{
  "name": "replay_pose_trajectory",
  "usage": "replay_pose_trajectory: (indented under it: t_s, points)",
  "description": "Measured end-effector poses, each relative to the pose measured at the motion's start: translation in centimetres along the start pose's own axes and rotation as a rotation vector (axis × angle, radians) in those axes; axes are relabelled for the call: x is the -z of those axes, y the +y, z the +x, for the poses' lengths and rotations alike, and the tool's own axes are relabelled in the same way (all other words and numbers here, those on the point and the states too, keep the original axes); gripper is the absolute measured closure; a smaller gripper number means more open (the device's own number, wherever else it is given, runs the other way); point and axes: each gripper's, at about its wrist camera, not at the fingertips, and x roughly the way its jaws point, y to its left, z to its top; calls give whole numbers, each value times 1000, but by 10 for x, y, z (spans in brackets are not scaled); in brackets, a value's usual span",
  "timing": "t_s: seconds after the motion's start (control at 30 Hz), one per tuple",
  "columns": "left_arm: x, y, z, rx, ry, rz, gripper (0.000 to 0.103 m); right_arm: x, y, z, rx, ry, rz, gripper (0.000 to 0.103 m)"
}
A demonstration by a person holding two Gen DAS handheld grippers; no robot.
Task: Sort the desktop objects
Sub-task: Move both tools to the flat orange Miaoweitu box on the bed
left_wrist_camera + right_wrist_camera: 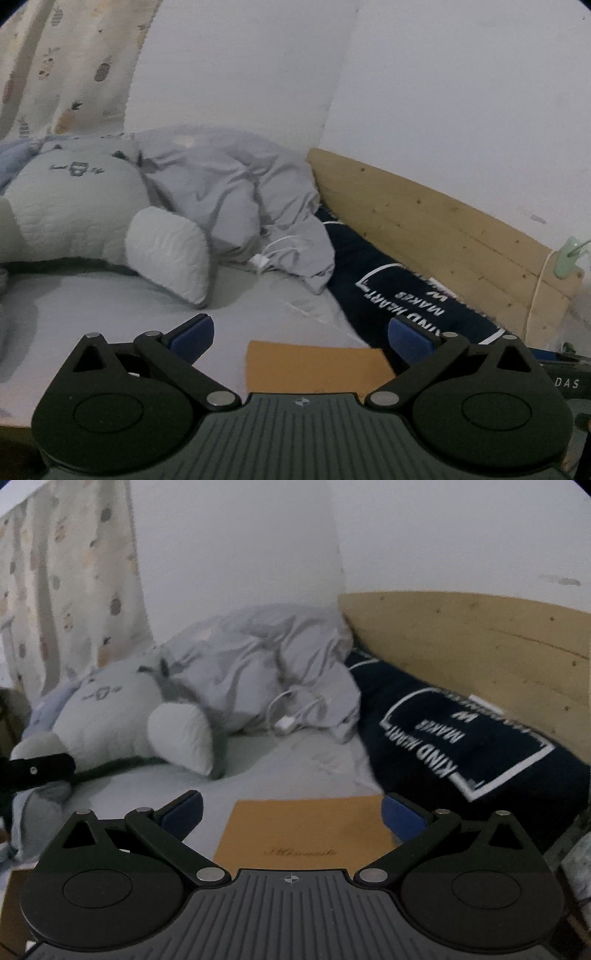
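A flat orange-brown box (314, 365) (306, 834) with faint script on its lid lies on the grey bedsheet, low in both wrist views. My left gripper (301, 336) is open, its blue-padded fingers spread to either side above the box's far edge with nothing between them. My right gripper (291, 810) is open too, with its blue pads standing at the box's two far corners and not touching it as far as I can see. The near part of the box is hidden behind each gripper body.
A pale plush toy (74, 214) (122, 720) lies at the left. A crumpled grey duvet (236, 199) with a white cable (288, 716) sits behind. A dark blue lettered pillow (465, 738) leans by the wooden headboard (436, 229). Part of the other gripper (33, 771) shows at the left edge.
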Motion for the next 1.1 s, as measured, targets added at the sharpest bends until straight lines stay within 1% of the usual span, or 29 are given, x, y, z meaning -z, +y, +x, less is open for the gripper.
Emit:
replay_pose_trajectory:
  t_s: [0.07,0.2,0.27,0.37,0.47,0.6,0.7,0.9,1.1]
  points:
    - [-4,-3,8,11,-9,-3,0,-7,-11,3,20,-13,-2,0]
    - [-7,-7,29,27,-11,-14,0,-14,-30,17,21,-5,-31,0]
    - [-6,-7,43,33,0,-14,0,-14,-38,26,26,-1,-36,0]
    - [0,-8,68,31,40,-22,0,-11,-49,45,52,30,-48,0]
    - [8,-6,95,25,100,-38,0,-4,-62,68,76,70,-40,0]
    - [25,1,130,6,202,-55,0,9,-77,97,98,127,-30,0]
    - [37,9,152,-21,262,-80,0,21,-87,121,101,182,-28,0]
    - [59,27,192,-66,376,-109,0,41,-108,165,72,263,27,0]
    - [84,40,234,-93,486,-120,0,67,-122,212,41,348,62,0]
